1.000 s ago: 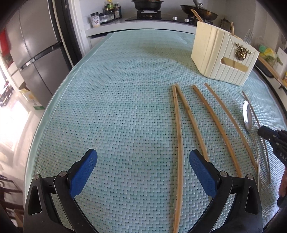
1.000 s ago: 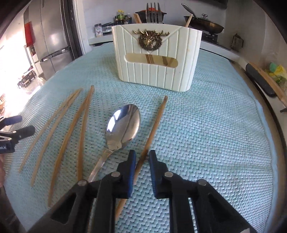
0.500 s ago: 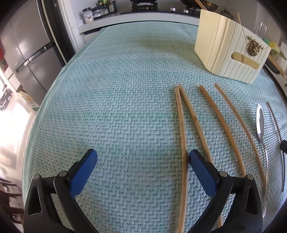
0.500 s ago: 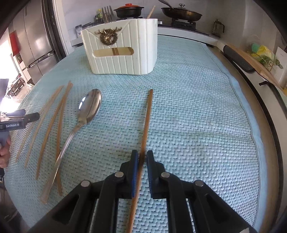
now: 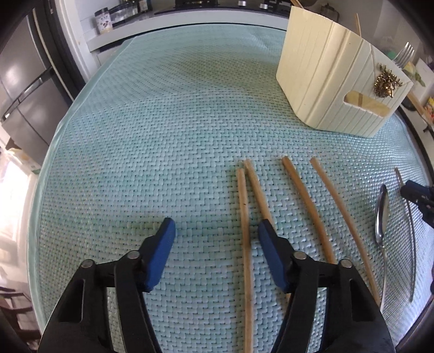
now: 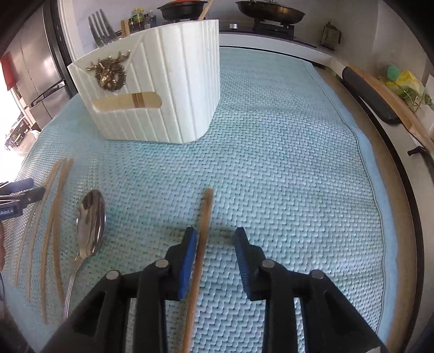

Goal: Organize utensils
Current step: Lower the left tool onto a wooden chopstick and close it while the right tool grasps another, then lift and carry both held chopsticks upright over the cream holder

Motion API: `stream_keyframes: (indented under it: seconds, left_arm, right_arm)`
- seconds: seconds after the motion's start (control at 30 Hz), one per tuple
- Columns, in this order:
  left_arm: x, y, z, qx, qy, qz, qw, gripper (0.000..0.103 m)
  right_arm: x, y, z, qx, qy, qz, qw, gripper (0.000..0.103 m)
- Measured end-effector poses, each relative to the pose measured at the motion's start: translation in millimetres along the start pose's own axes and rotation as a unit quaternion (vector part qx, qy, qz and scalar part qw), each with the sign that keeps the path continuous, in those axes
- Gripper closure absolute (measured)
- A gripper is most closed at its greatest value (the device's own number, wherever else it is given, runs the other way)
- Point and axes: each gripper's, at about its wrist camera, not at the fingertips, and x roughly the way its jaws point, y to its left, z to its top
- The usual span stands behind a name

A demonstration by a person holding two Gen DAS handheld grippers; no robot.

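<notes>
Several bamboo chopsticks (image 5: 306, 201) lie side by side on the woven teal mat (image 5: 162, 135). My left gripper (image 5: 216, 221) hovers low over the leftmost chopstick (image 5: 244, 217), which lies between its closing jaws near the right pad; neither pad presses on it. A steel spoon (image 6: 91, 217) lies right of that group. Further right, a single chopstick (image 6: 204, 214) lies between the opening jaws of my right gripper (image 6: 215, 229), close beside the left pad. The cream utensil holder (image 6: 173, 89) with a gold stag emblem stands behind, holding forks (image 6: 101, 27).
A steel fridge (image 5: 24, 89) stands left of the table. A stove with pans (image 6: 268, 12) runs along the back counter. A wooden board with a dark handle (image 6: 371, 95) lies past the mat's right edge.
My left gripper slid right over the leftmost chopstick and its jaws narrowed. My right gripper shifted right, carrying its chopstick away from the spoon, then its jaws parted off the chopstick.
</notes>
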Motion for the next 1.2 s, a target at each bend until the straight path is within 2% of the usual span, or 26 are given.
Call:
stream_keyframes:
  seconds: [0.03,0.1,0.13,0.17,0.2,0.37,0.6,0.77,0.93,1.2]
  left_arm:
    - [0.5,-2.1,1.7,0.004,0.001,-0.001,1.0000,0.054]
    - [2.0,-3.9,6.0,0.007,0.001,0.002,1.0000,0.075]
    - [1.4,-6.7,6.1,0.006,0.001,-0.003,1.0000,0.081]
    - [2.6,-6.0,8.2,0.004,0.002,-0.006,1.0000,0.093]
    - [3.4,-5.2,9.5,0.000,0.002,-0.008,1.0000,0.097]
    - [-0.6,-0.1,7.0,-0.024,-0.011,-0.039,0.9989,0.098]
    - [-66.0,4.5,0.2,-0.043,-0.096,-0.075,0.9917,0.099]
    - [-132.5,-5.7,-19.3,-0.031,-0.161,-0.101,0.9813,0.098]
    - [-186.9,-15.4,-50.7,-0.028,-0.214,-0.128,0.9680,0.099]
    - [-229.6,-19.2,-66.1,-0.037,-0.269,-0.159,0.9491,0.099]
  right_arm:
    - [0.8,1.0,1.6,-0.003,0.004,0.000,1.000,0.074]
    - [2.5,2.6,4.2,-0.009,0.004,-0.001,1.000,0.077]
    - [3.6,2.5,6.3,-0.011,0.002,-0.002,1.000,0.083]
    - [4.2,2.6,7.6,-0.010,0.001,-0.001,1.000,0.092]
    - [5.7,0.5,9.8,-0.005,0.001,0.003,1.000,0.095]
    - [1.2,-7.7,11.9,0.021,-0.022,0.023,0.999,0.097]
    - [-58.4,-13.2,4.2,0.048,-0.097,0.069,0.992,0.097]
    - [-117.3,-8.9,-9.5,0.044,-0.160,0.096,0.981,0.097]
    - [-164.8,-7.1,-23.9,0.032,-0.210,0.102,0.972,0.097]
    - [-219.1,7.4,-44.8,0.012,-0.284,0.084,0.955,0.097]
